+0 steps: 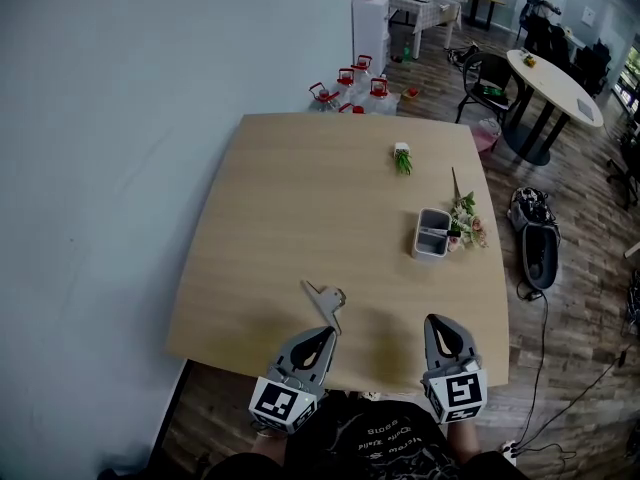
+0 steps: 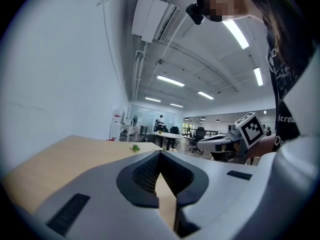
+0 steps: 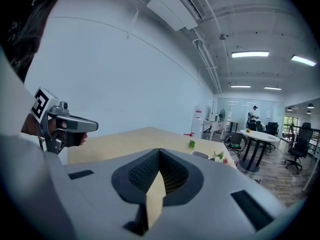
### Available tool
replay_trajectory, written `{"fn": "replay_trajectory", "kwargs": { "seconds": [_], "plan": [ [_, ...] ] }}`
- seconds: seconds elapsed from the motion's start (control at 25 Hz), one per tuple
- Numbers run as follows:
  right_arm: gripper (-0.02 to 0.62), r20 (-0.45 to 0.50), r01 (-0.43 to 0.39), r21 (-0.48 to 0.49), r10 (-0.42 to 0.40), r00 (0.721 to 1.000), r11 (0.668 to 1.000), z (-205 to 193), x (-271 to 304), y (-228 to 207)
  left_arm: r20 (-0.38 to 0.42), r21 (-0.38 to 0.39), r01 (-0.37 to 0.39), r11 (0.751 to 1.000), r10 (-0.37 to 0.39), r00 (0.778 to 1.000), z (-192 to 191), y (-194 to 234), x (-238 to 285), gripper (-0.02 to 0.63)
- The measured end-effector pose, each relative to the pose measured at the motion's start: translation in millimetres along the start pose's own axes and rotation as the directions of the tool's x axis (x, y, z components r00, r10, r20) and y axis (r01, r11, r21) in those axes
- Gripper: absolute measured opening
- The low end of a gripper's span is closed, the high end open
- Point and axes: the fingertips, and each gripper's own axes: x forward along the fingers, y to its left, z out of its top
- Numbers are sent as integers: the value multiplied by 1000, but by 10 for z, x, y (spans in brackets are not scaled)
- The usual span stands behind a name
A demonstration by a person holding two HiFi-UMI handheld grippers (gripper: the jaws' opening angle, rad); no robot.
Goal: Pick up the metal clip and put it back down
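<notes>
Left claw (image 1: 320,335) pinched together, empty, low at the near edge of the surface (image 1: 262,218). Clip (image 1: 327,301) lies flat on the surface just ahead of the left claw, free of both. Right claw (image 1: 441,326) likewise closed on nothing, well right of the clip. Scene fits either clip waiting for pickup or clip already set back down; can't tell which. Any grab would need the jaws spread. Farther right: sprig (image 1: 402,159), box (image 1: 432,233), flowers (image 1: 466,220) beside the box. All are well apart from the clip, nothing blocks.

Left gripper (image 1: 326,332) and right gripper (image 1: 436,320) are grey, black-lined, square-marked; shirt (image 1: 385,440) black.
</notes>
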Motion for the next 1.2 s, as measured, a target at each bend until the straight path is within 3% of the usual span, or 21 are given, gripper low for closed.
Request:
{"fn": "replay_trajectory", "kwargs": {
  "seconds": [0.24,0.76,1.2],
  "plan": [
    [12,6,17,22,-17,1000,1000,-20,41,-3,-18,34,-6,999,7,1000,-31,54,-10,8],
    [11,-32,51,1,-51,998,999,-77,194,73,-18,-9,-71,997,71,997,-87,317,-106,8],
    [11,-49,70,-2,-70,996,998,-92,268,78,-13,15,-61,998,61,998,-77,398,-96,8]
  ]
}}
